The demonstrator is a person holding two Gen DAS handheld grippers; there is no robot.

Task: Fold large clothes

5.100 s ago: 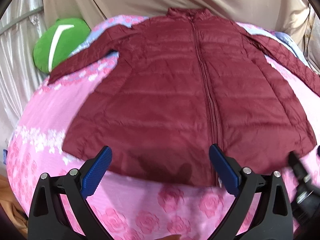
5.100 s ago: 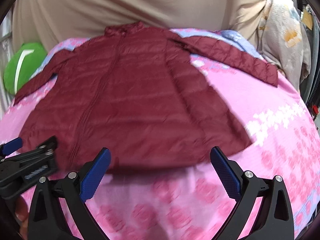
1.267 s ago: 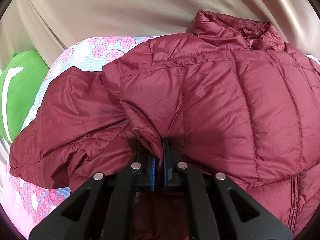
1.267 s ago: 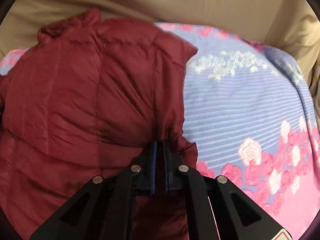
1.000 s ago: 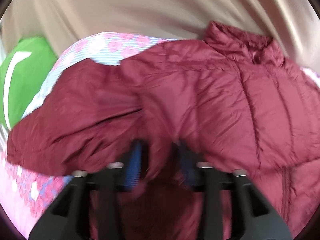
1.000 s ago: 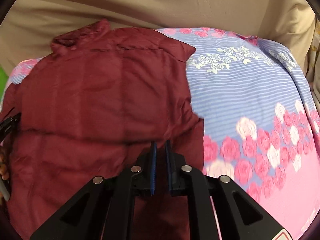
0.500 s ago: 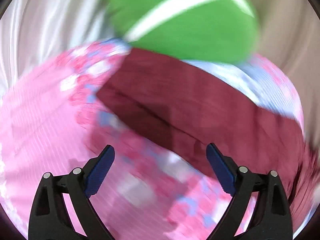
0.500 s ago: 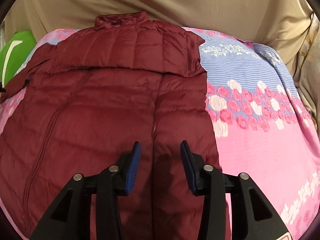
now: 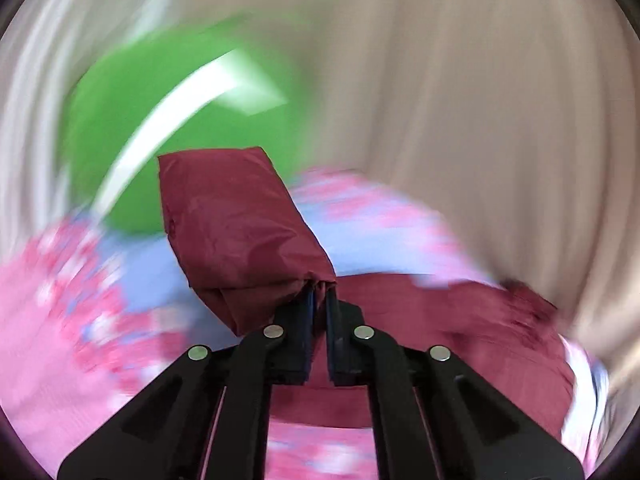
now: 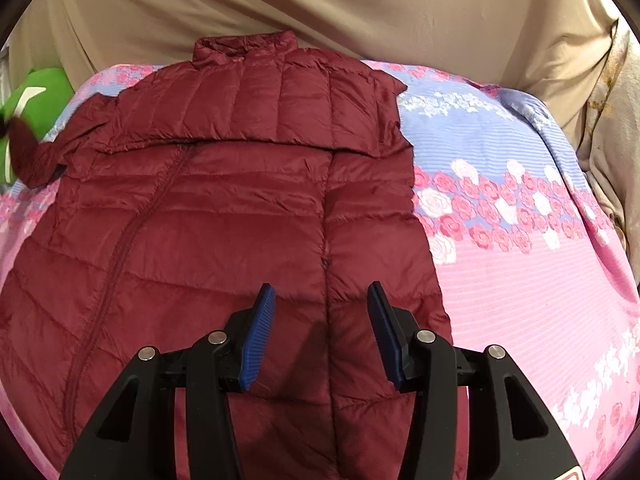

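The left gripper [image 9: 318, 294] is pinched tight on the end of the jacket's left sleeve [image 9: 236, 236], which stands up mid-frame before the green cushion [image 9: 180, 128]. The right gripper [image 10: 322, 330], at the bottom centre of its view, has its jaws spread and just opening further, nothing between them, above the maroon puffer jacket [image 10: 224, 216]. The jacket lies across the centre and left of that view on the floral bedspread [image 10: 520, 240], its right side already folded in. It looks light, soft and puffy, with a slick shell that likely slips and springs back. Cuffs, hem and seams probably give the firmest hold.
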